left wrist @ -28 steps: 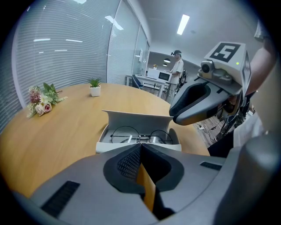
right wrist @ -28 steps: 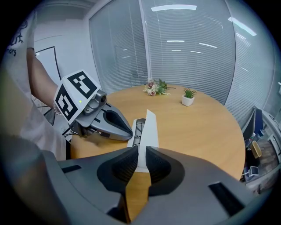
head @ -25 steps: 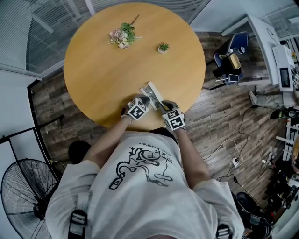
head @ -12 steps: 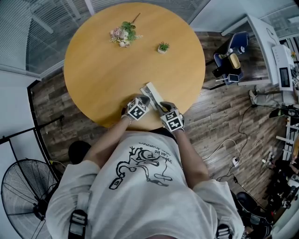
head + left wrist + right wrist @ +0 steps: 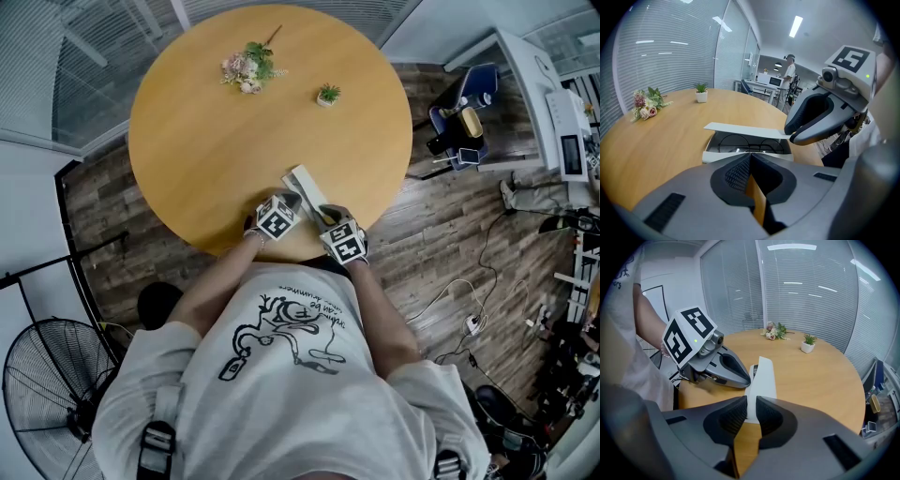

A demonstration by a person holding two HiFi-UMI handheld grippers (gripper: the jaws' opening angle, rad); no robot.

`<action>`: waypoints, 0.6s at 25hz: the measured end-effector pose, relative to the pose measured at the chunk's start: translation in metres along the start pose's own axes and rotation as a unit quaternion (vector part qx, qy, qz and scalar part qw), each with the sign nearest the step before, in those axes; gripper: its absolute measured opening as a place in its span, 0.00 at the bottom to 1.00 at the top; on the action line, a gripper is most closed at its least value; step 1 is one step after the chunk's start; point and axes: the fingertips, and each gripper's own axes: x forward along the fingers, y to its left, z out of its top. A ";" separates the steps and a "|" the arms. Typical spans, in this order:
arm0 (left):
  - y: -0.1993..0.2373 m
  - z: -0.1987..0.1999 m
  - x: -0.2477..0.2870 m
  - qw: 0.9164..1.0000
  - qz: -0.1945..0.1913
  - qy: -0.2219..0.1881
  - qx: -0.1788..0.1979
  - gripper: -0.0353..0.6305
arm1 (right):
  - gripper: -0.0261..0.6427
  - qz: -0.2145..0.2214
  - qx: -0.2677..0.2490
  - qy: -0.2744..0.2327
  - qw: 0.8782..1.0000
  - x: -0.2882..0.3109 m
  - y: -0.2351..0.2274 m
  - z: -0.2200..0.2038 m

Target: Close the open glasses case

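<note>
Right hand-held gripper (image 5: pixel 750 404), nearly pressed together, touches the lid (image 5: pixel 763 376) at 6 o'clock; left hand-held gripper (image 5: pixel 750 159) pressed together, empty; glasses case (image 5: pixel 740 154) (spectacles (image 5: pixel 747 143) inside) looks light, rigid; push the lid's free edge.

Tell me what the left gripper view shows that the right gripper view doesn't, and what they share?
Only the left gripper view: the glasses lying inside the open case, the right gripper at the end of the lid, and a person standing far off.
Only the right gripper view: the left gripper with its marker cube, and the lid edge-on, running between the right gripper's jaws.
Both: the wooden table, the flowers and the small potted plant.
</note>
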 end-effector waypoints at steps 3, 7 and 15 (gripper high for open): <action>0.001 -0.001 0.001 1.000 0.000 -0.001 0.000 0.08 | 0.14 -0.001 -0.002 0.001 1.000 0.001 -0.001 0.000; 0.001 0.000 0.001 1.000 0.000 0.000 -0.001 0.08 | 0.14 -0.001 -0.004 0.003 1.000 0.001 -0.001 0.000; 0.000 0.001 0.000 1.000 0.000 0.000 -0.004 0.08 | 0.14 -0.002 -0.009 0.006 1.000 0.000 0.001 0.000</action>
